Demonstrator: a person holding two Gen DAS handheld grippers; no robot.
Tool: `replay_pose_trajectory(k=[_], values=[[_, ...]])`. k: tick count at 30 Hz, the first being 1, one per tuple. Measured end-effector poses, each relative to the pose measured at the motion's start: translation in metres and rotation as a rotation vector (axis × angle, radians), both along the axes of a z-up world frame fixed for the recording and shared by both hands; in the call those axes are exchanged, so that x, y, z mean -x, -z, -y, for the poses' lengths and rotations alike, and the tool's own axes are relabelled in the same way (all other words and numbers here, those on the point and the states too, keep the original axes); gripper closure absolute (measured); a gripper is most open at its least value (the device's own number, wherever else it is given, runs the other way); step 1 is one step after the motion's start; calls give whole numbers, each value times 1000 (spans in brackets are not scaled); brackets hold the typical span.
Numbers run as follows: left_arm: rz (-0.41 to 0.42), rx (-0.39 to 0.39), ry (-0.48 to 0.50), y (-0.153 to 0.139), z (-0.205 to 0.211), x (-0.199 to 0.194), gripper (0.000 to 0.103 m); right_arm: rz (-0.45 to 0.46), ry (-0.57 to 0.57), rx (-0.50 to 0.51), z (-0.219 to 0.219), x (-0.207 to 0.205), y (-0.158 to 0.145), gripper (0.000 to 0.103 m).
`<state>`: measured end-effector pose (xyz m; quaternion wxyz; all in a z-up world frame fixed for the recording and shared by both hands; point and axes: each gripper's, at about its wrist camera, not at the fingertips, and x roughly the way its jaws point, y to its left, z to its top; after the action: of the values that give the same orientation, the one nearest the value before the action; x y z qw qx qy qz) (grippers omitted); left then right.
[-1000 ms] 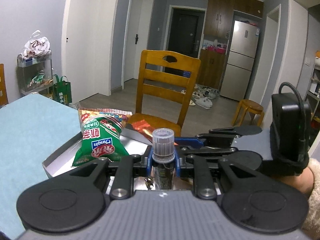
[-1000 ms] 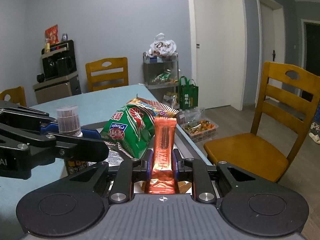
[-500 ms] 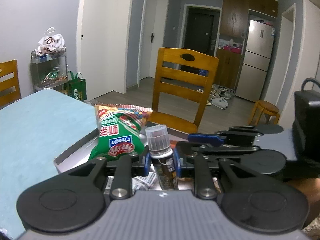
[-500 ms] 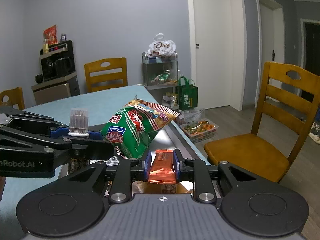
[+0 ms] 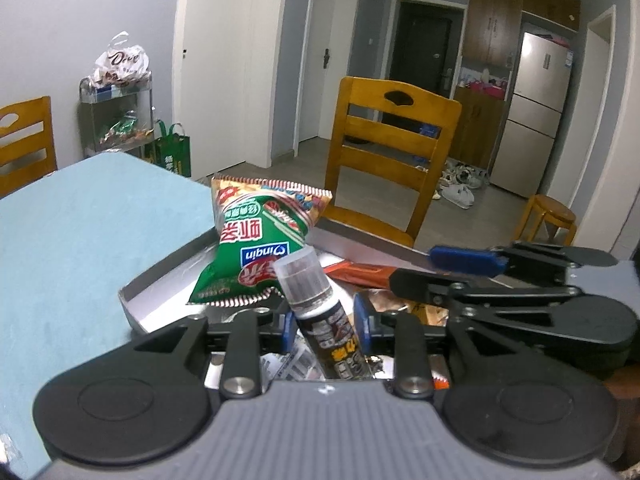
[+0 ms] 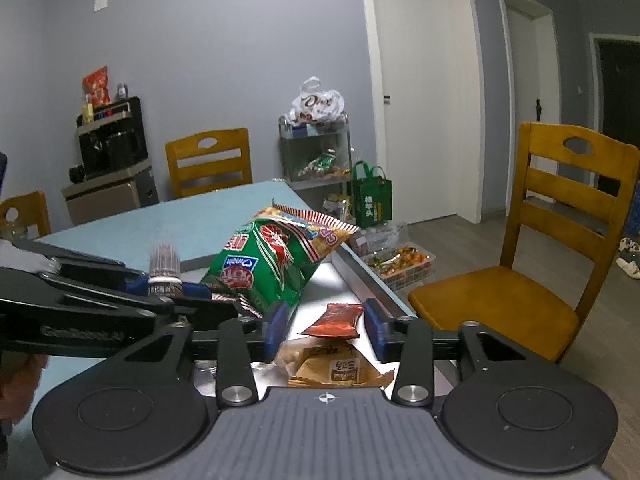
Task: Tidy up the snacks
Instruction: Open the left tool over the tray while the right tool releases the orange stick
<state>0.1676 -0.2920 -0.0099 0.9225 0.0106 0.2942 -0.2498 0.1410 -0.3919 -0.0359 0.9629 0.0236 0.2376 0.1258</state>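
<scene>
A: Starting at the left, what can't you make out?

B: The tabletop (image 5: pixel 92 232) runs out of the picture at the left edge. The gray tray (image 5: pixel 160 280) on it is half covered: the green chip bag (image 5: pixel 252 252) leans over its middle, and the near end disappears behind the left tool (image 5: pixel 320 322). The bottle (image 5: pixel 320 312) stands tilted between that tool's blue pads, its base cut off by the tool's body. In the right wrist view its cap looks blurred.

A: Is the left tool gripping the bottle?

B: Its jaws are opening. There is a gap between the bottle and the right pad; on the left side I cannot tell whether the pad touches.

A: And further right?

B: The right tool (image 6: pixel 326 330) is also opening, pads well apart. The red snack bar (image 6: pixel 336 320) lies flat in the tray between them, touched by neither, so it is released. Under it sits a tan packet (image 6: pixel 340 368), partly hidden by the tool's body, its print too small to read. The person's hand at the far right of the left wrist view is barely visible.
</scene>
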Motion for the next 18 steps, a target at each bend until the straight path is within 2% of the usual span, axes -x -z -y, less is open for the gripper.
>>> replay_pose_trajectory(k=[5,7,8,10,12,15,18], values=[[-18,14,-25,2,-4,-2,53,4,15,-24,5,3,-1,51],[9,7,-62,1,-5,0,36,1,20,-37,7,4,-2,49],[22,10,-80,-1,-7,1,31,1,24,-44,8,4,-2,48],[43,32,-94,-5,-12,3,12,-1,32,-54,10,4,-3,45],[61,60,-92,-9,-16,6,10,0,31,-58,10,5,-3,42],[69,49,-94,-14,-17,9,10,7,34,-53,7,7,-5,41],[75,58,-97,-18,-21,14,9,8,46,-56,6,9,-7,31]])
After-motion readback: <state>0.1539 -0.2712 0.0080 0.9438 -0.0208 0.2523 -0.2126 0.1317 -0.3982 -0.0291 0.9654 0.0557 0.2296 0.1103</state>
